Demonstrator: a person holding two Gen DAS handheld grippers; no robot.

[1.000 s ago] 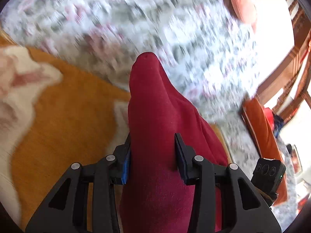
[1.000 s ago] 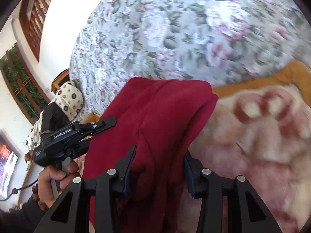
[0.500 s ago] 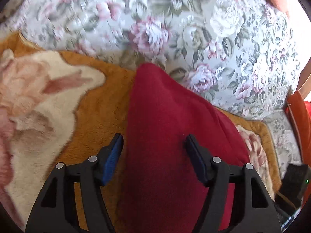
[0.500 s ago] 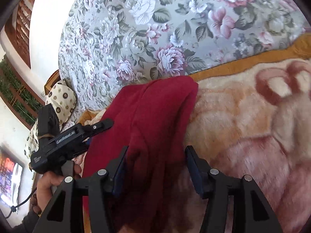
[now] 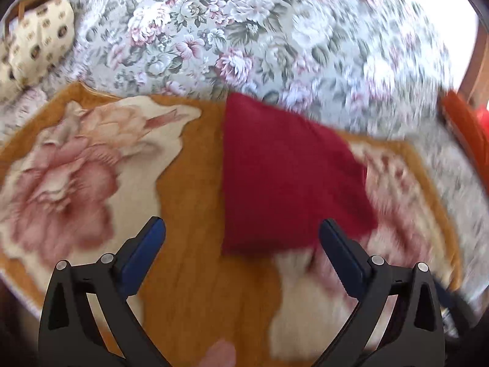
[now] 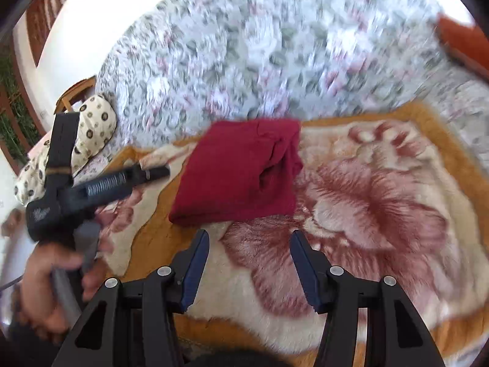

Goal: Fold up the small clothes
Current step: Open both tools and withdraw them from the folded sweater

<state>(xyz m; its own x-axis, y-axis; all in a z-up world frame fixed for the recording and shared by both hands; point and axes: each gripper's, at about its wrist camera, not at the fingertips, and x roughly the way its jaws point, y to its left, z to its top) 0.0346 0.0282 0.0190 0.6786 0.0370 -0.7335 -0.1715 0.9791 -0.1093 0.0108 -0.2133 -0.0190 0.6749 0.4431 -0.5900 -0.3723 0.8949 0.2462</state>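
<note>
the red garment (image 6: pixel 241 171) lies folded on the plush rose blanket (image 6: pixel 366 202), near its edge by the floral bedspread (image 6: pixel 244 61). the left gripper (image 5: pixel 241 238) and right gripper (image 6: pixel 249 244) hover short of the garment, jaws wide apart, holding nothing. best now to flatten the bunched right-hand fold gently without dragging the stack.

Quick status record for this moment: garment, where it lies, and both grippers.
garment: red cloth, folded into a compact rectangle
surface: lying on the orange flowered blanket, near its far edge by the grey floral bedspread
left gripper: open, empty, short of the cloth
right gripper: open, empty, short of the cloth
contact: neither gripper touches the cloth
</note>
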